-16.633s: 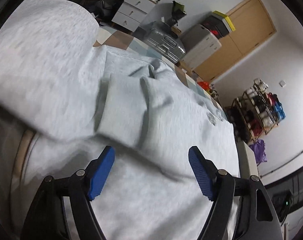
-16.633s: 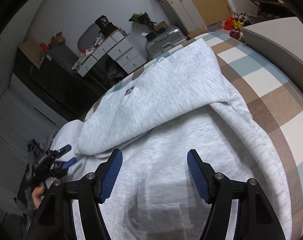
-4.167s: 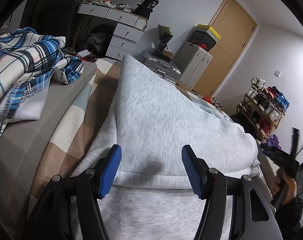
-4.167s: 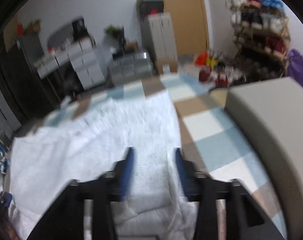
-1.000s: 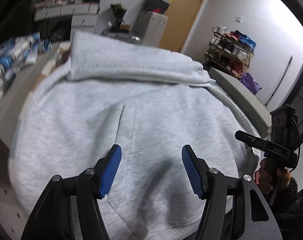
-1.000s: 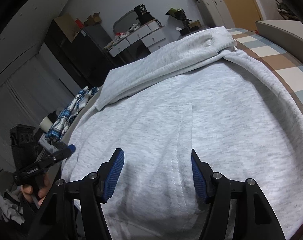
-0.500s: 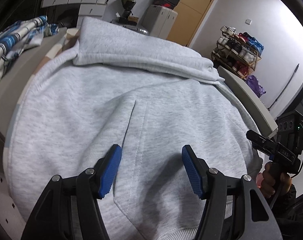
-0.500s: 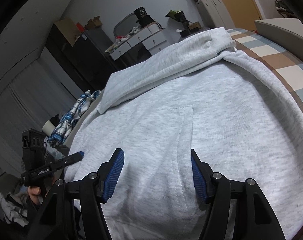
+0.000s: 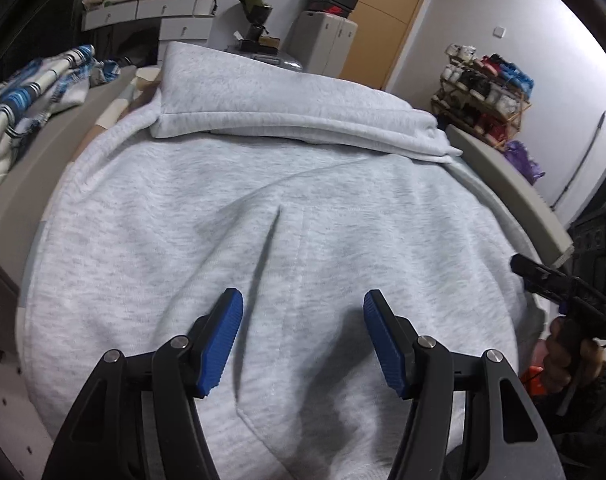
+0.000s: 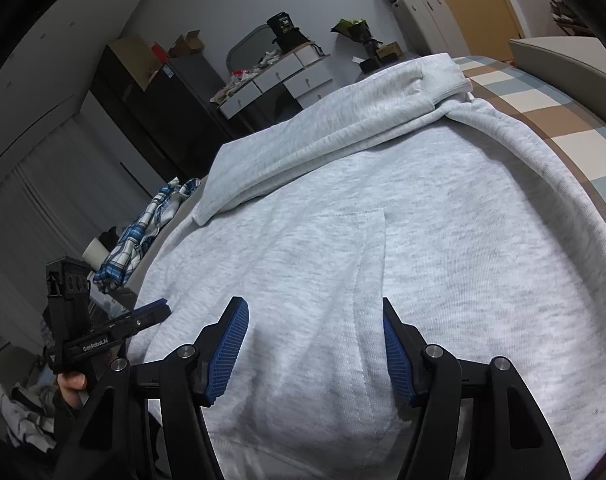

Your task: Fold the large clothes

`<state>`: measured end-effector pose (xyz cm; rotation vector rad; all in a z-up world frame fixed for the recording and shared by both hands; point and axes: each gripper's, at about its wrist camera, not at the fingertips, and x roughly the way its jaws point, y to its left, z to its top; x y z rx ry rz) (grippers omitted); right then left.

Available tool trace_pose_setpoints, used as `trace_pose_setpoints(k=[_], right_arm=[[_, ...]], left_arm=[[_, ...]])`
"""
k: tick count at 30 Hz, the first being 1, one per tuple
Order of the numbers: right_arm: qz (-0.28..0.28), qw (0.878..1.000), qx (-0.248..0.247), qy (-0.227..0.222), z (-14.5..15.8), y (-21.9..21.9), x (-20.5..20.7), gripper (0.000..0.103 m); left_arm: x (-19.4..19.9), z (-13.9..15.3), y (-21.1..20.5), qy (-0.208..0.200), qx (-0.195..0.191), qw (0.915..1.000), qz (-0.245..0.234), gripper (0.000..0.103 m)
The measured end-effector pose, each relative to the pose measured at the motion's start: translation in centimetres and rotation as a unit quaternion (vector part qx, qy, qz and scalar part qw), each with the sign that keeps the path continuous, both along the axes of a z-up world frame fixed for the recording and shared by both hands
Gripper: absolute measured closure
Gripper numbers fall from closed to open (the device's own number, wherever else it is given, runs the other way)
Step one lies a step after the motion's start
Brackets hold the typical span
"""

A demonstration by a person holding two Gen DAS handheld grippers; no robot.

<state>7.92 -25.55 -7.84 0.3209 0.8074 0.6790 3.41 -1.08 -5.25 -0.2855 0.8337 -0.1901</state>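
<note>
A light grey hooded sweatshirt [image 9: 343, 208] lies spread on the checked bedcover, front pocket up, with a folded band of its own cloth [image 9: 287, 108] laid across its far end. My left gripper [image 9: 303, 312] hovers open over the pocket near the hem, nothing between its blue pads. My right gripper [image 10: 315, 320] stands open above the same pocket area of the sweatshirt [image 10: 383, 208], also empty. Each view shows the other gripper in a hand at the bed's edge: the right gripper [image 9: 563, 284] and the left gripper [image 10: 115, 328].
A blue plaid garment [image 9: 27, 92] lies on the grey ledge to the left. The checked bedcover [image 10: 551, 120] shows at the right. Drawers [image 9: 151, 8], suitcases [image 9: 327, 40], a wooden door and a shoe rack [image 9: 487, 84] stand along the far walls.
The left view has shifted slightly, so the sweatshirt sits a little lower and nearer in frame. The right view is almost unchanged. Both grippers stay open and empty.
</note>
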Motion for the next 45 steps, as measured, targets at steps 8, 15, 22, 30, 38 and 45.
trace_pose_setpoints(k=[8, 15, 22, 30, 38, 45], right_arm=[[-0.007, 1.000, -0.018, -0.011, 0.0, 0.2, -0.2, 0.052], [-0.028, 0.997, -0.022, -0.068, 1.6, -0.5, -1.2, 0.097], [-0.084, 0.990, -0.106, -0.026, -0.1, -0.6, 0.3, 0.098], [-0.074, 0.995, -0.059, -0.009, -0.3, -1.6, 0.8, 0.094], [-0.073, 0.996, -0.057, -0.003, -0.3, -1.2, 0.8, 0.093], [-0.073, 0.996, -0.055, -0.002, -0.4, -1.3, 0.8, 0.092]], left_arm=[[-0.3, 0.1, 0.3, -0.015, -0.001, 0.9999, 0.005, 0.100], [-1.0, 2.1, 0.6, -0.047, -0.022, 0.9985, -0.015, 0.103], [-0.1, 0.6, 2.6, -0.009, 0.015, 0.9993, 0.033, 0.103], [-0.6, 1.3, 3.2, -0.029, -0.075, 0.9967, 0.006, 0.088], [0.8, 0.0, 1.2, -0.010, -0.081, 0.9967, 0.003, 0.037], [0.3, -0.2, -0.6, -0.008, -0.038, 0.9990, -0.022, 0.098]])
